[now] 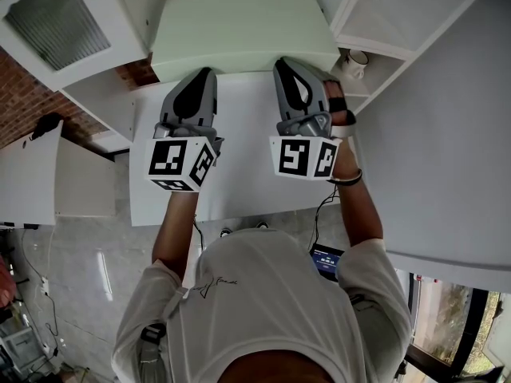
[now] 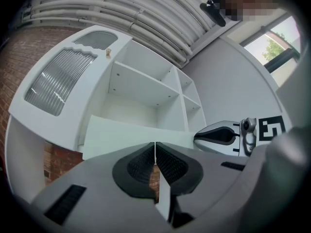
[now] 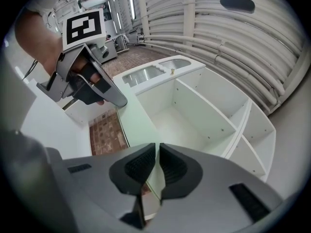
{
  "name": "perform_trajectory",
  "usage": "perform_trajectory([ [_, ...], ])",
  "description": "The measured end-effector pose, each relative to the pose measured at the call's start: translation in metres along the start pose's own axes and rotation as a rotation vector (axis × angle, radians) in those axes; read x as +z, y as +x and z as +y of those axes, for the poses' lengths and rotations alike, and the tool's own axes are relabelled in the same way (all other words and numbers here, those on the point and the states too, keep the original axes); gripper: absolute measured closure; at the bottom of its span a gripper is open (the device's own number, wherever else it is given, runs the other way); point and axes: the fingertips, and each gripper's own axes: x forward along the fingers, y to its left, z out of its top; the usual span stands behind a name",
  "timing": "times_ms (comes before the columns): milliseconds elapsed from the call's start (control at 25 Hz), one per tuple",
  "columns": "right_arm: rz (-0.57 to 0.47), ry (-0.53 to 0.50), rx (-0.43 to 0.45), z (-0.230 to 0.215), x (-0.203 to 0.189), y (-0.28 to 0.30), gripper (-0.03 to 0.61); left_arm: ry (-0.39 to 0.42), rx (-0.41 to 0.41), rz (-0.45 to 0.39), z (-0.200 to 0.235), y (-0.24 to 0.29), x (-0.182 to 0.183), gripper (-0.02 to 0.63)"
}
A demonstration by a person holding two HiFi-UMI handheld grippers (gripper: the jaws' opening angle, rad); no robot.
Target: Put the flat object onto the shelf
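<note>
Closest in, your white T-shirt (image 1: pixel 263 294) fills the bottom of the head view, and both your forearms reach forward from it toward the shelf unit (image 1: pixel 383 22).

Your left gripper (image 1: pixel 201 74) and right gripper (image 1: pixel 284 64) sit side by side, both pointing at the shelf unit, over the white table (image 1: pixel 247 190) in front of it. Each one bites the near edge of the flat board (image 1: pixel 239 30).

In the left gripper view, your left gripper (image 2: pixel 155 144) has its jaws drawn in to a sliver, with the thin edge of the board (image 2: pixel 126 135) pinched between the pads. In the right gripper view, your right gripper (image 3: pixel 157 145) is narrow too, and its pads clamp the edge of the same board (image 3: pixel 133 115).

The pale green board runs away from both grippers toward the shelf unit's wide open compartment (image 2: pixel 141 81). It is roughly level and held clear above the table. I cannot tell whether its far edge rests on anything inside the unit.

A door with a ribbed glass panel (image 1: pixel 56 22) stands open at the left of the shelf unit, with the brick wall (image 1: pixel 24 102) beyond it. A mug (image 1: pixel 357 58) sits in a small compartment on the unit's right side, just beside your right gripper.
</note>
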Motion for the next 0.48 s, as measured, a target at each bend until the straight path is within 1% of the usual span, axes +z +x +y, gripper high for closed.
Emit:
perform_trajectory([
  [480, 0.014, 0.133, -0.003, -0.004, -0.009, 0.013, 0.543, 0.021, 0.026, 0.005, 0.007, 0.012, -0.003, 0.598],
])
